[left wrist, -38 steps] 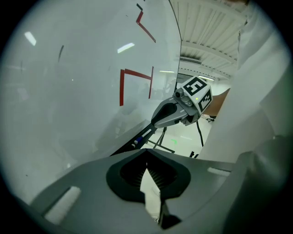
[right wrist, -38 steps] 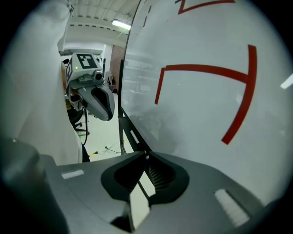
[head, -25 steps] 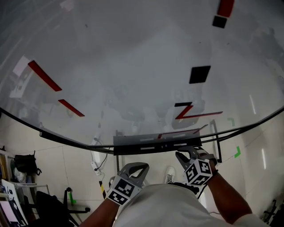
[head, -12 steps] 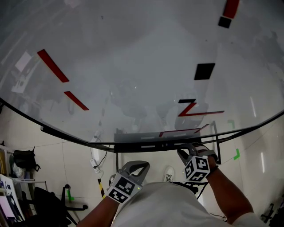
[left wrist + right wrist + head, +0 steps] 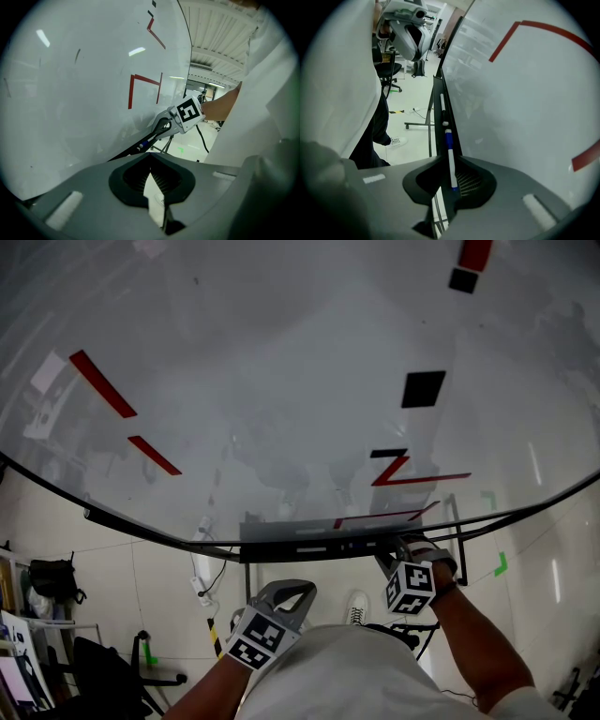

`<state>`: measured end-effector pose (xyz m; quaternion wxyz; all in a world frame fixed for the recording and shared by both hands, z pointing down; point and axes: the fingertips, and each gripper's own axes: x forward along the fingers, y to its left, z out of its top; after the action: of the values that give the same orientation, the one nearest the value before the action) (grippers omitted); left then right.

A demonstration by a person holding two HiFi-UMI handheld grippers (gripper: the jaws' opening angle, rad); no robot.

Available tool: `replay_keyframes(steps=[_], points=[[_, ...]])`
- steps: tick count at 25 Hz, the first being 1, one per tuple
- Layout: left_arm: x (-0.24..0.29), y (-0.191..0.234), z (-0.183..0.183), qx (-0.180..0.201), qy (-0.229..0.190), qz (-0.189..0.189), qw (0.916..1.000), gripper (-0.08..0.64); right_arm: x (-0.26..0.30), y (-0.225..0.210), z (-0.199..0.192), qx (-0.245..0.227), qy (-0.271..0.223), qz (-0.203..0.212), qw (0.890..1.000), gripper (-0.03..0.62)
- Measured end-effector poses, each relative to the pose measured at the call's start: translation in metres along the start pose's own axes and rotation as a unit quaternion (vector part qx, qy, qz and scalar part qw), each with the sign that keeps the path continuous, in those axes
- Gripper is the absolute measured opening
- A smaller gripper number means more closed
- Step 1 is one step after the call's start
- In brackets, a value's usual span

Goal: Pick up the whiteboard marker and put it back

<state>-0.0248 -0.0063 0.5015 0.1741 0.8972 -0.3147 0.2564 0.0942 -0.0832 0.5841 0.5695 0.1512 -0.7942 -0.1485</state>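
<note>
The whiteboard marker (image 5: 450,157), white with a blue cap, lies lengthwise along the black tray (image 5: 438,117) under the whiteboard (image 5: 281,381). My right gripper (image 5: 451,185) is at the tray, its jaws close on either side of the marker's near end. From the left gripper view, the right gripper (image 5: 161,129) reaches to the tray with the marker (image 5: 144,143) sticking out past it. In the head view the right gripper (image 5: 398,554) touches the tray (image 5: 309,538). My left gripper (image 5: 291,592) hangs back near my body, shut with nothing in it.
The board carries red lines (image 5: 103,382) and black square magnets (image 5: 423,388). A second white pen (image 5: 442,105) rests farther along the tray. Below are the board's stand, a white shoe (image 5: 358,607), an office chair (image 5: 141,667) and green floor tape (image 5: 502,563).
My right gripper has moved forward and up to the tray, its fingers now tucked at the tray's edge. The left gripper has stayed almost where it was.
</note>
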Motion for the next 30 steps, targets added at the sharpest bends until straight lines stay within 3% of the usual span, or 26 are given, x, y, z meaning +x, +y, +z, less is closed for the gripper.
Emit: replay_keyframes(steps=[22, 30], points=[[0.001, 0.005, -0.003, -0.005, 0.004, -0.001, 1.0, 0.017, 0.022, -0.002, 0.002, -0.037, 0.024, 0.008, 0.999, 0.054], [0.002, 0.006, -0.002, -0.006, 0.004, -0.004, 1.0, 0.017, 0.024, 0.0, 0.002, -0.046, 0.027, 0.014, 0.998, 0.026]])
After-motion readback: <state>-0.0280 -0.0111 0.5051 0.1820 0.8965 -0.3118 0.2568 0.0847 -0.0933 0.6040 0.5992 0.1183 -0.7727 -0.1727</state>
